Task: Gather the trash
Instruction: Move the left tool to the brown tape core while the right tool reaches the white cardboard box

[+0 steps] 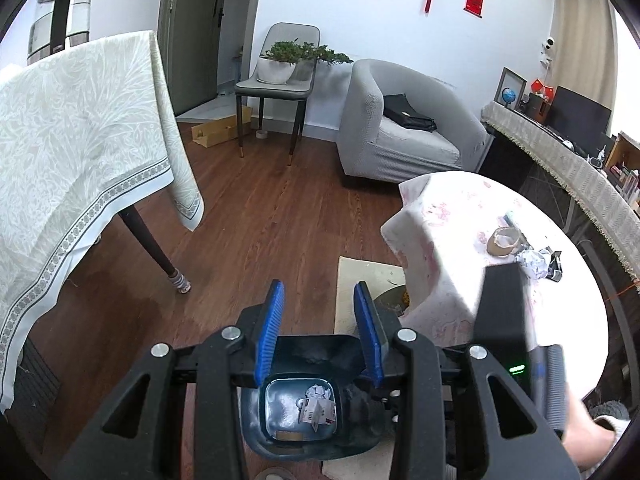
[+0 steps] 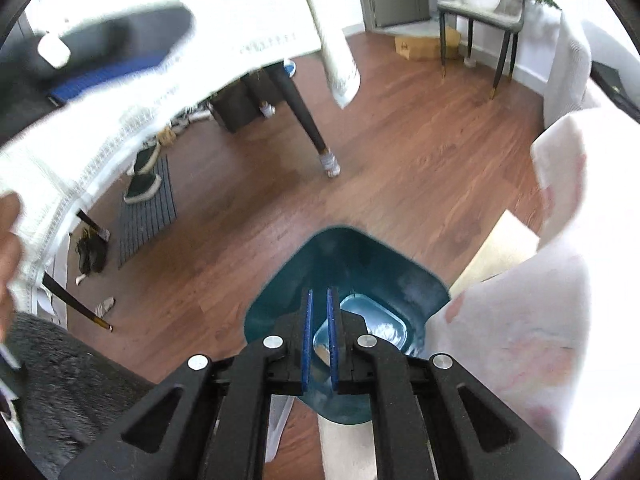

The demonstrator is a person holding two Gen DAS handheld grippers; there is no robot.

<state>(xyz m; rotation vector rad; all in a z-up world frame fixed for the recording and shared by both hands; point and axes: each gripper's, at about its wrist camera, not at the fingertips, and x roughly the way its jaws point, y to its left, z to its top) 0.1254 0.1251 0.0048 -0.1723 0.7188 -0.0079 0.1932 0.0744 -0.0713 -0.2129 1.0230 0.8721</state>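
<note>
A dark teal trash bin [image 1: 320, 354] stands on the floor below my left gripper [image 1: 320, 292], which is open and empty above it. Crumpled white paper and a printed wrapper [image 1: 318, 404] lie inside the bin. The bin also shows in the right wrist view [image 2: 340, 256]. My right gripper [image 2: 320, 296] hovers over the bin mouth, its blue pads nearly together with a narrow gap and nothing between them. On the round table [image 1: 452, 208] lie a crumpled paper ball [image 1: 534, 262], a torn cardboard tape roll [image 1: 503, 240] and a dark wrapper [image 1: 556, 266].
A large table with a pale cloth [image 1: 80, 132] stands at left, its leg [image 1: 156, 248] on the wood floor. A grey armchair [image 1: 400, 120] and a chair with a plant [image 1: 280, 76] stand behind. A beige mat [image 1: 360, 280] lies under the bin. Shoes [image 2: 144, 184] lie under the table.
</note>
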